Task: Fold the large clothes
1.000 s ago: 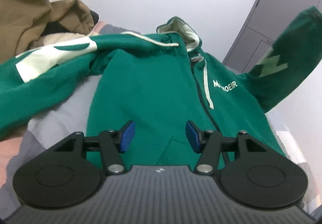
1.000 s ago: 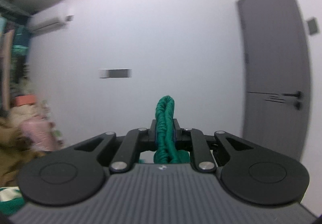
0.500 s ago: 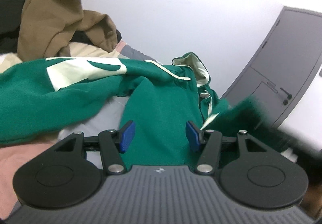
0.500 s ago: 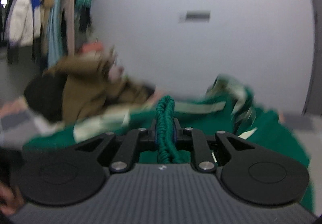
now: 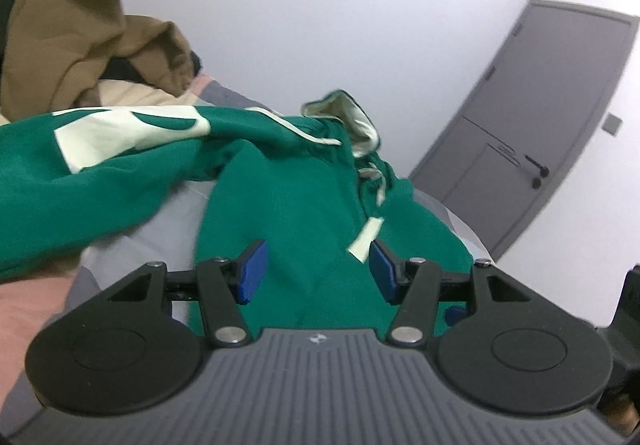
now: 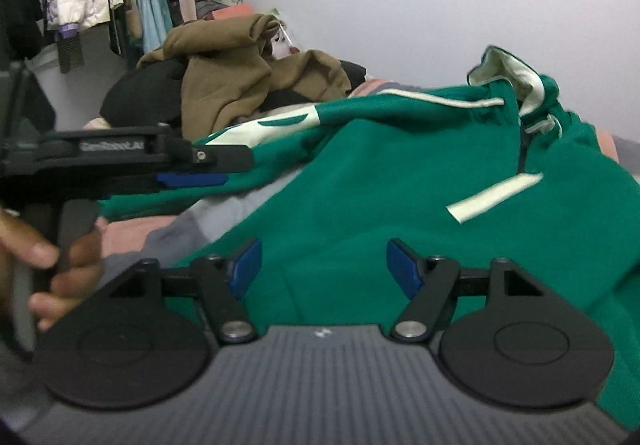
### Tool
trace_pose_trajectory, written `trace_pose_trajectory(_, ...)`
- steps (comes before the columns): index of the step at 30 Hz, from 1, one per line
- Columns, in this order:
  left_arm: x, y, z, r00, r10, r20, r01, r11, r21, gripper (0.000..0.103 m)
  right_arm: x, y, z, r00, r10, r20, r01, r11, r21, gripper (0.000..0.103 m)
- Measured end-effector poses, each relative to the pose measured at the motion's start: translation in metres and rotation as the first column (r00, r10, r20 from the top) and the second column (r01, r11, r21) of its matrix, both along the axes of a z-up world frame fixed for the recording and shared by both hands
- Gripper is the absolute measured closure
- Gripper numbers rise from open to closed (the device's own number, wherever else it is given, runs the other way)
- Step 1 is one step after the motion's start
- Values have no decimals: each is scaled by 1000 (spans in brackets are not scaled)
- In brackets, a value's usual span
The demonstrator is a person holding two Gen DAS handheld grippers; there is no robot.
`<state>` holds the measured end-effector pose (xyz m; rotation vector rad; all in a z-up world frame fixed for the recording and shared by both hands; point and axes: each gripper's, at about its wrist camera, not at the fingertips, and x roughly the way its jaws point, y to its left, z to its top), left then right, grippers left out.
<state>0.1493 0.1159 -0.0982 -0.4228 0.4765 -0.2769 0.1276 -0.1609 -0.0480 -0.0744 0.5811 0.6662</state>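
My right hand-held gripper (image 6: 322, 265) is just opening its jaws, and nothing is pinched between the blue pads now; the green cloth lies under and beyond them, not in them. My left hand-held gripper (image 5: 316, 271) hangs about half open and empty, low over the hoodie (image 5: 288, 213).

The hoodie lies on the bed (image 5: 36, 297) straight ahead of both grippers, front up, hem nearest me and hood (image 6: 508, 77) farthest, so its long axis runs away from me toward the wall. One sleeve (image 6: 452, 197), the one with the pale stripe, is folded across the chest, right in front of my right gripper. The other sleeve (image 5: 92, 165) trails out to the left, well apart from the body, with grey bedding showing between them.

That left sleeve is the next thing to bring in, I judge, and my left gripper is the nearer one; from the right wrist view it sits just beside that sleeve.

Room is tighter on the left: the brown garment (image 6: 240, 73) is heaped beyond the sleeve. On the right the hoodie runs near the bed's edge, with the door (image 5: 540, 125) beyond.
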Motion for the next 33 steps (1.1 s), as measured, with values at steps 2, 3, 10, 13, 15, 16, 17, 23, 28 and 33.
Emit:
trace_pose_trajectory(2,-4,-8,0,1000,-23,-1,23,1000,14,41,-7,-14,3,1000,-7,-7,7,1000,3,33)
trace_pose_trajectory(3,-5,-13,-1,999,-32,-4,32,999,26,41,-10,-22,5,1000,-15,6,15,1000,17,33)
trace_pose_trajectory(10,7,-47,-23,991,-99,-86,109,987,118,41,14,-48,-11,989,-146,-19,147,988,44,34)
trace_pose_trajectory(13,17,-56,-33,988,-94,-121,113,981,157,42,29,-54,-23,978,-206,-32,207,978,27,36)
trace_pose_trajectory(15,22,-60,-39,986,-92,-141,117,977,178,42,38,-56,-32,970,-241,-38,241,970,-2,45)
trace_pose_trajectory(16,24,-61,-43,984,-89,-153,118,974,191,42,43,-58,-37,966,-254,-47,254,967,-14,49)
trace_pose_trajectory(17,26,-63,-46,982,-85,-169,119,971,205,42,47,-59,-41,961,-271,-60,270,963,-18,49)
trace_pose_trajectory(23,35,-67,-66,958,-52,-281,125,961,247,42,63,-60,-81,924,-340,-172,338,940,-46,54)
trace_pose_trajectory(28,34,-65,-64,958,-43,-284,111,967,230,42,58,-54,-84,931,-337,-140,331,941,-68,53)
trace_pose_trajectory(33,21,-45,-46,973,59,-223,-15,981,196,41,58,-62,-81,920,-355,-168,355,934,-29,55)
